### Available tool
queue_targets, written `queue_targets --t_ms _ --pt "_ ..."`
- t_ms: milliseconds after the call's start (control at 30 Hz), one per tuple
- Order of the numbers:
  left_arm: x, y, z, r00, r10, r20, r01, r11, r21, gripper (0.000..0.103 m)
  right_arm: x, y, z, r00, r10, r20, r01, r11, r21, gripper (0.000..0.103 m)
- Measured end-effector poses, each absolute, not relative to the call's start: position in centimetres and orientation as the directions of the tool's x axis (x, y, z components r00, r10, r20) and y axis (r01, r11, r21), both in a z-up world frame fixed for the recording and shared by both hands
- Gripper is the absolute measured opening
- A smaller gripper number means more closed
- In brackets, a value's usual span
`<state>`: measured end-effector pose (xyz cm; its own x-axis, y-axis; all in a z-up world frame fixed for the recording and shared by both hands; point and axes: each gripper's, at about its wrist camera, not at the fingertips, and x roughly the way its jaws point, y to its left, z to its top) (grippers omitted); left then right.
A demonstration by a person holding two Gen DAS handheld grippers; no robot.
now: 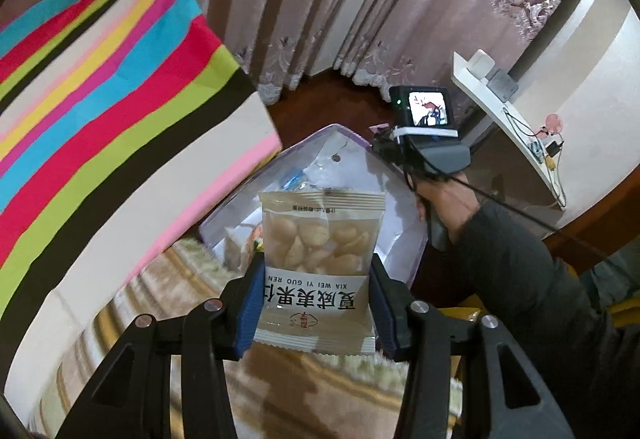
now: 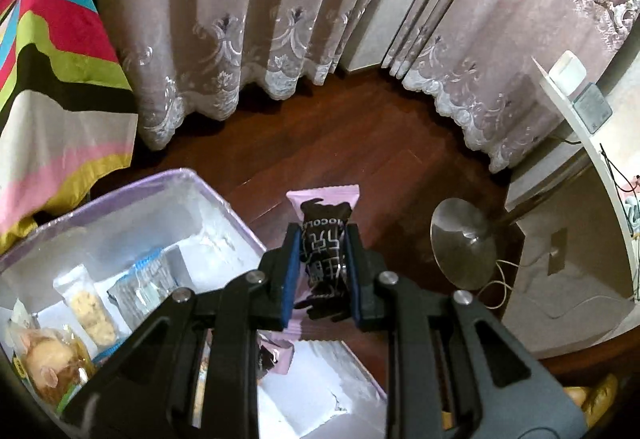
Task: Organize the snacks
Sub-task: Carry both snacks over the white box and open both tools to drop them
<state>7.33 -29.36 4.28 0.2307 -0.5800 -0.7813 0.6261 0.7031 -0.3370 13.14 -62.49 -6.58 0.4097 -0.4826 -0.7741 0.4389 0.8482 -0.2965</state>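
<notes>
My left gripper (image 1: 316, 299) is shut on a clear packet of pale nuts (image 1: 318, 259) with a white label, held upright above the carpet. Beyond it lies the lilac storage box (image 1: 352, 137) with white dividers. My right gripper (image 2: 322, 271) is shut on a pink chocolate snack bar (image 2: 324, 239) with dark print, hanging over the right rim of the same box (image 2: 132, 185). Inside the box lie a biscuit packet (image 2: 90, 307), a blue-edged clear packet (image 2: 144, 287), a small cake packet (image 2: 48, 363) and another pink bar (image 2: 274, 357). The right gripper's body (image 1: 424, 131) and the hand holding it show in the left wrist view.
A bed with a striped cover (image 1: 100, 111) stands at the left. Lace-trimmed curtains (image 2: 280, 39) hang behind, over a dark wooden floor (image 2: 340, 135). A white shelf (image 1: 508, 119) with cables and a round metal lamp base (image 2: 464, 243) stand at the right. A patterned carpet (image 1: 320, 379) lies below.
</notes>
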Motion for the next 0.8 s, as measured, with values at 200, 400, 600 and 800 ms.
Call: queue_targets --t_ms 200,400,600,800 --pt "7.2 -30.9 3.3 0.257 -0.544 -0.799 0.604 0.736 -0.306 0.048 12.8 -60.6 -6.7 0.432 -0.452 -0.781 0.413 0.868 -0.274 0.025" --pt "7.5 -32.3 2.5 0.288 -0.546 -0.787 0.598 0.744 -0.297 0.048 9.5 -57.0 -6.5 0.474 -0.435 -0.766 0.406 0.88 -0.248 0.025" --pt "8.2 -33.0 1.9 0.298 -0.55 -0.78 0.6 0.744 -0.296 0.059 7.7 -55.1 -5.8 0.504 -0.382 -0.774 0.403 0.897 -0.181 0.046" --pt "9.1 -33.8 1.1 0.275 -0.527 -0.804 0.596 0.75 -0.287 0.07 7.1 -53.7 -3.9 0.56 -0.322 -0.763 0.373 0.921 -0.114 0.077"
